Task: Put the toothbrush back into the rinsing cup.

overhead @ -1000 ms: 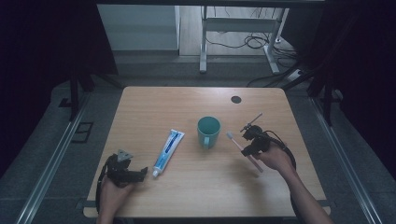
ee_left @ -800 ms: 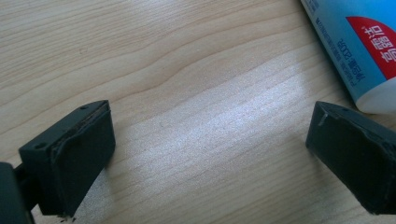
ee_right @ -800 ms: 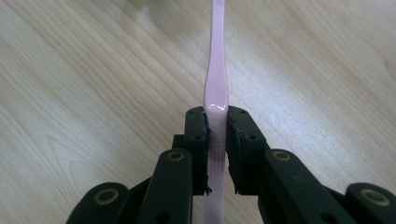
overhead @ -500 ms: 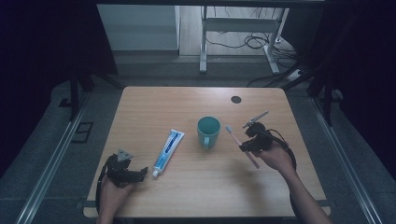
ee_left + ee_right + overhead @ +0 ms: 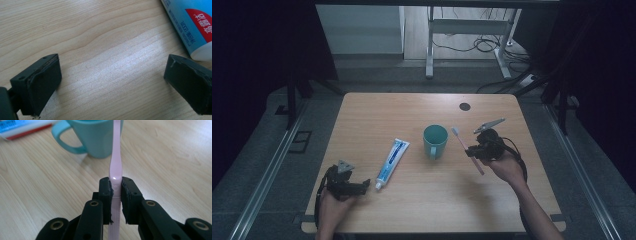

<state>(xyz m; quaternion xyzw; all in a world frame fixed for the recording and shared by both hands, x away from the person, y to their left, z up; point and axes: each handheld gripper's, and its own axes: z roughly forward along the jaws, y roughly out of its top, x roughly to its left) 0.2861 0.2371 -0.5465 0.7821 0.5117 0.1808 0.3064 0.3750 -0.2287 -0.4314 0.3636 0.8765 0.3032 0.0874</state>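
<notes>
- Toothbrush (image 5: 115, 162), pink, is clamped between the jaws of the right gripper (image 5: 116, 195); both pads press on its handle, and the ribbed end runs down out of the bottom of the right gripper view.
- From the grip the handle rises straight ahead of the jaws, its upper part crossing in front of the teal mug (image 5: 96, 137) that stands on the table (image 5: 175, 157).
- In the high view the right gripper (image 5: 476, 150) is held above the table just right of the mug (image 5: 435, 140), with the toothbrush (image 5: 464, 147) slanting: bristle head up and left, near the mug's rim, handle end down and right toward the hand.
- Whether the head touches the mug cannot be told.
- Left gripper (image 5: 362, 186) rests at the table's near left edge, its jaws wide apart with bare wood between them.
- Toothpaste tube (image 5: 192, 27) lies just beside its right jaw, outside the gap; in the high view the tube (image 5: 392, 157) lies left of the mug.
</notes>
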